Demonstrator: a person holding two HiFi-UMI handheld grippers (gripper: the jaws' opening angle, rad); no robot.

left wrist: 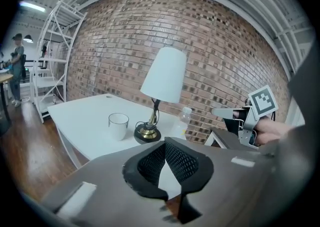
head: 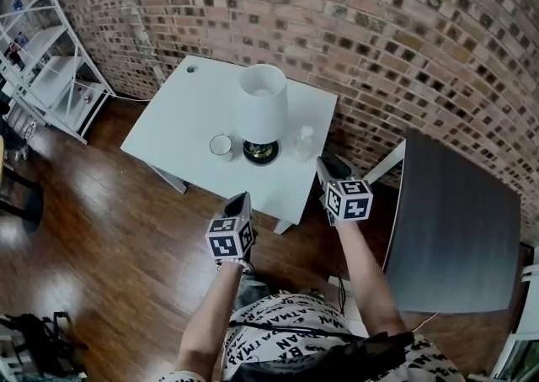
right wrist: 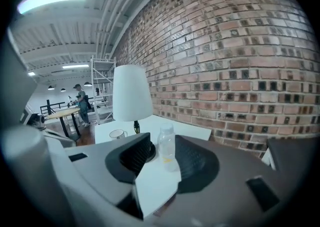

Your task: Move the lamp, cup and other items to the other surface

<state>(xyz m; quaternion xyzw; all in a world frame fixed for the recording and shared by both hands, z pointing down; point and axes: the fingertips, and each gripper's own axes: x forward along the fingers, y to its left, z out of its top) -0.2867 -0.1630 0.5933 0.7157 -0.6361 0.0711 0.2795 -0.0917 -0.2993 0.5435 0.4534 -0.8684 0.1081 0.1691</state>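
On the white table [head: 181, 115] stand a lamp [head: 261, 107] with a white shade and brass base, a white cup [head: 221, 146] to its left, and a small clear bottle [head: 305, 142] to its right. My right gripper [head: 327, 172] is at the table's right front edge, pointing at the bottle [right wrist: 166, 146]. The bottle shows in the gap of its open jaws [right wrist: 162, 153], and the pads do not press on it. My left gripper [head: 239, 201] hovers open and empty just off the front edge, facing the cup [left wrist: 118, 125] and the lamp [left wrist: 165, 76].
A dark grey table [head: 459, 229] stands to the right, close to the brick wall [head: 404, 27]. A white shelving unit [head: 42, 61] is at far left, and a black bag [head: 38, 342] lies on the wooden floor. A person [right wrist: 80, 102] stands far off.
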